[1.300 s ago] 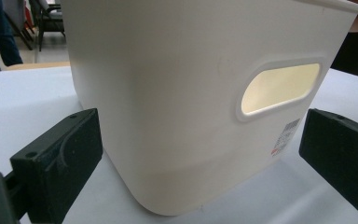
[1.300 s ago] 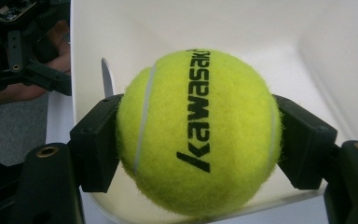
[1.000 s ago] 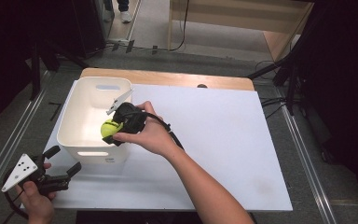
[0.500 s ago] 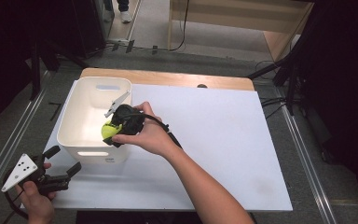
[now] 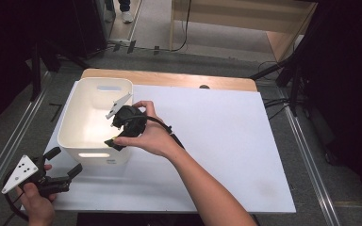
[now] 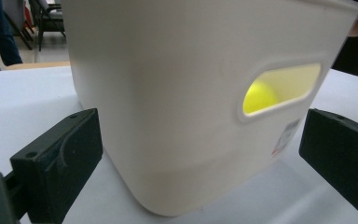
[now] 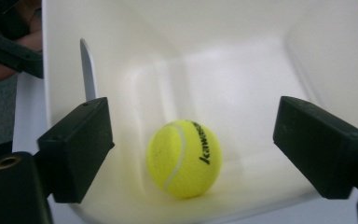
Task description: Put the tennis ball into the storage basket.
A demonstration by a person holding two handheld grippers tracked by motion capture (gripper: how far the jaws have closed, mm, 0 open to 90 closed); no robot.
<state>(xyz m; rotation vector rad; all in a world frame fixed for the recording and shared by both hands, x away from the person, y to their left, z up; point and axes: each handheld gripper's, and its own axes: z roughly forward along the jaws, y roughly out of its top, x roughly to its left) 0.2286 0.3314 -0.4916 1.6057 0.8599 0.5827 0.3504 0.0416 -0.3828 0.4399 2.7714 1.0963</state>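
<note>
A white table (image 5: 217,141) stood on a grey floor, and a white tub (image 5: 96,120) sat near its left end. The right gripper (image 5: 118,134) hung over the tub's near edge and pointed down into it. Its jaws had just been opening and stood wide apart, with nothing pressed between them. A yellow tennis ball (image 7: 184,158) lay loose on the bottom of the tub, below the jaws. The left gripper (image 5: 63,167) waited low by the tub's front wall, its jaws wide and holding nothing.
</note>
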